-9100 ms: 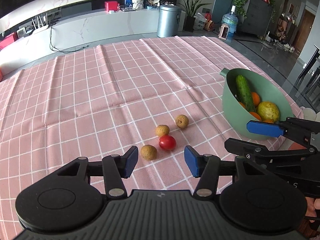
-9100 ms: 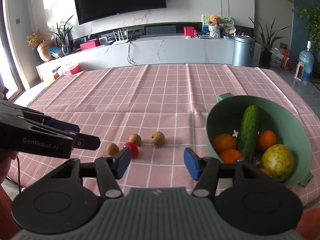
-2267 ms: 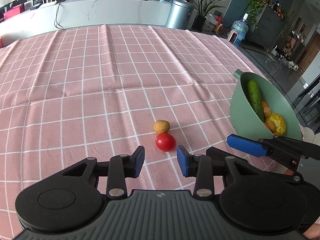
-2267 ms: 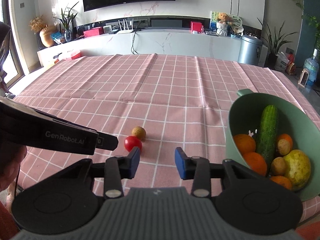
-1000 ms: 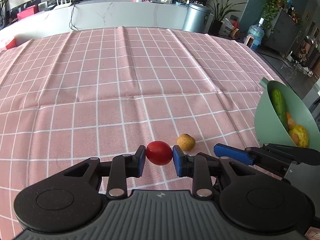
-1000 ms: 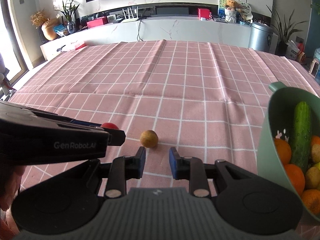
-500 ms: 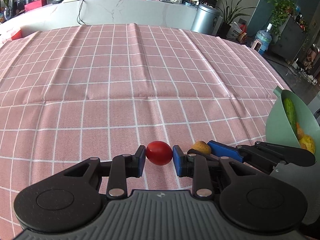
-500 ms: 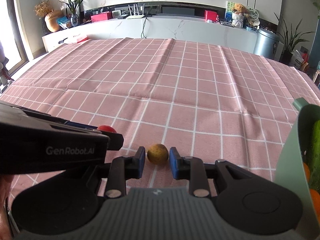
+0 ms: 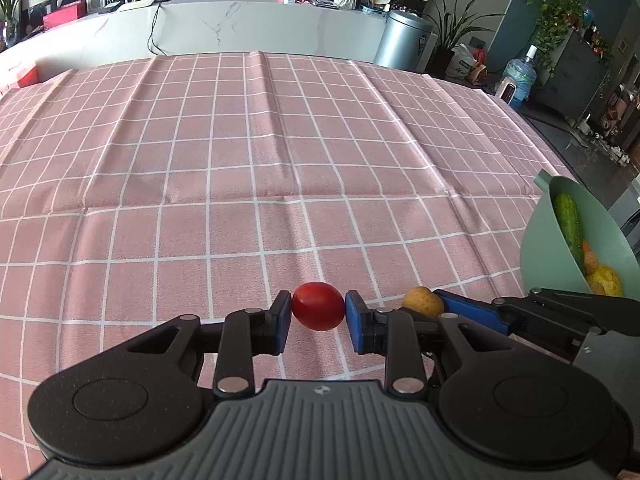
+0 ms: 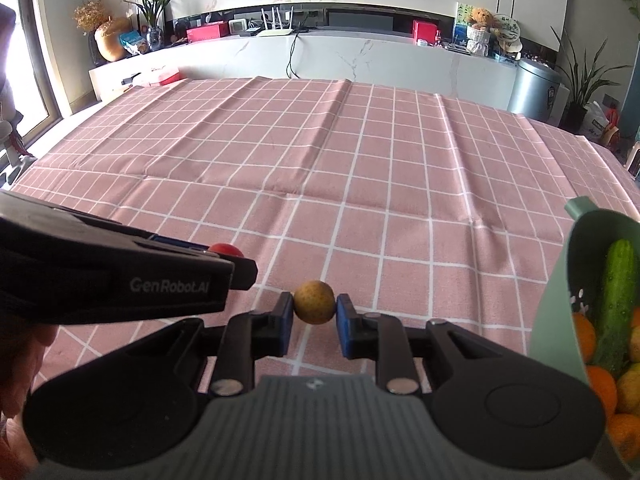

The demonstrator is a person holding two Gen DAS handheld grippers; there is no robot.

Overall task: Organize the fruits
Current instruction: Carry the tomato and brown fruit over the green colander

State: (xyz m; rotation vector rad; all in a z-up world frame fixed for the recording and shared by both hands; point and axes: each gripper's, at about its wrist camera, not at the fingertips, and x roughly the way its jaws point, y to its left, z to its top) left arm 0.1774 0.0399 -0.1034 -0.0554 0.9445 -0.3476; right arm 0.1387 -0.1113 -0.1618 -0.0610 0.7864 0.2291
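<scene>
My left gripper (image 9: 318, 316) is shut on a red cherry tomato (image 9: 318, 306), just above the pink checked tablecloth (image 9: 280, 152). My right gripper (image 10: 314, 312) is shut on a small brown round fruit (image 10: 314, 302); that fruit also shows in the left wrist view (image 9: 422, 301), right beside the tomato. The tomato's top (image 10: 225, 249) peeks over the left gripper's body in the right wrist view. The green bowl (image 9: 536, 248) stands at the right with a cucumber (image 9: 569, 224), oranges and yellow fruits; it also shows in the right wrist view (image 10: 560, 300).
The tablecloth (image 10: 360, 152) covers the whole table, with creases across its middle. The table's right edge drops to the floor just beyond the bowl. A white counter (image 9: 240, 28) and a metal bin (image 9: 400, 40) stand behind the table.
Both grippers have closed on their fruits within the last second: the left on the tomato, the right on the brown fruit. Both views have shifted left, pushing the bowl to the right edge.
</scene>
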